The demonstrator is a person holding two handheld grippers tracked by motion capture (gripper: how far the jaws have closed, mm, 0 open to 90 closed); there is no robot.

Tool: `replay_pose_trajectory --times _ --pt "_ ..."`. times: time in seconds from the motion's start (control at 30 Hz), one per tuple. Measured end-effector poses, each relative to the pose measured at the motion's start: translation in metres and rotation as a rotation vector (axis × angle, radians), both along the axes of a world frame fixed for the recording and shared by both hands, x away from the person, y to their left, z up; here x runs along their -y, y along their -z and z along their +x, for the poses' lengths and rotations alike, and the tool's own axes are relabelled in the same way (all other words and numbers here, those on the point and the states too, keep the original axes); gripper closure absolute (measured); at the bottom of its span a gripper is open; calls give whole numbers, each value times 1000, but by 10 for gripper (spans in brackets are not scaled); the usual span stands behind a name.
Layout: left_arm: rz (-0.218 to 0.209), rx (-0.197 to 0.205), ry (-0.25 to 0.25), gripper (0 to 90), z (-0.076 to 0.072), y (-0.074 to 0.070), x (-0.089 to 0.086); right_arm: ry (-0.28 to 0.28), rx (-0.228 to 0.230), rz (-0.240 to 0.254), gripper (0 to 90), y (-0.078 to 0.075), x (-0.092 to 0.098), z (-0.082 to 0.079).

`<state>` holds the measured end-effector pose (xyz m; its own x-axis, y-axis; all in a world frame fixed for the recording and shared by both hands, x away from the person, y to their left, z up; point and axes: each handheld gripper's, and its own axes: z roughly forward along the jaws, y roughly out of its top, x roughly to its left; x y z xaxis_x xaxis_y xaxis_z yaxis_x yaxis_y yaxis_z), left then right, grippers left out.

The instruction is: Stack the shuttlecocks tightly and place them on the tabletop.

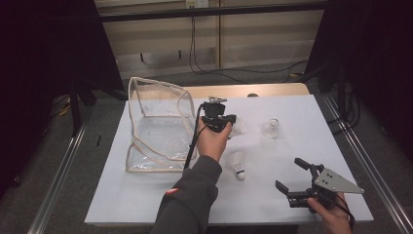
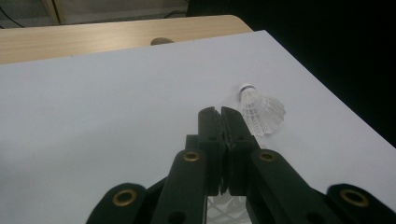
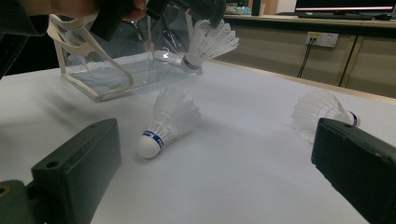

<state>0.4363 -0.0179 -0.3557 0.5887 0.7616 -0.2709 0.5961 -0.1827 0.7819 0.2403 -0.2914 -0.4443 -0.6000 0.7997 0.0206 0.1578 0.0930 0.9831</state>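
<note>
The left gripper [image 1: 233, 123] pinches the feather skirt of a white shuttlecock [image 3: 205, 42], its black jaws pressed flat together, and holds it cork-down, lifted off the white table [image 1: 160, 190], just right of the clear bag. In the left gripper view, netted white feathers peek out below the closed jaws. The clear bag [image 1: 156, 124] is soft see-through plastic with cream piping along its seams; it sits slumped at about nine o'clock from the held shuttlecock.

A second shuttlecock [image 1: 238, 164] lies on its side at about six o'clock from the left gripper, rounded cork with a blue band pointing toward the person. A third shuttlecock [image 1: 271, 128] lies at three o'clock, well apart from both.

The right gripper [image 1: 291, 175] rests low near the table's near right corner, jaws spread wide with nothing between them. The matte sheet is bare around it, and the table's right edge lies close by.
</note>
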Motion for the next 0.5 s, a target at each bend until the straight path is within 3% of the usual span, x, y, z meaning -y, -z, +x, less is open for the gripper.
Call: replay_pose_trajectory --times 0.5 --pt "55 18 -33 878 13 15 1 -2 -1 -1 7 0 0 0"
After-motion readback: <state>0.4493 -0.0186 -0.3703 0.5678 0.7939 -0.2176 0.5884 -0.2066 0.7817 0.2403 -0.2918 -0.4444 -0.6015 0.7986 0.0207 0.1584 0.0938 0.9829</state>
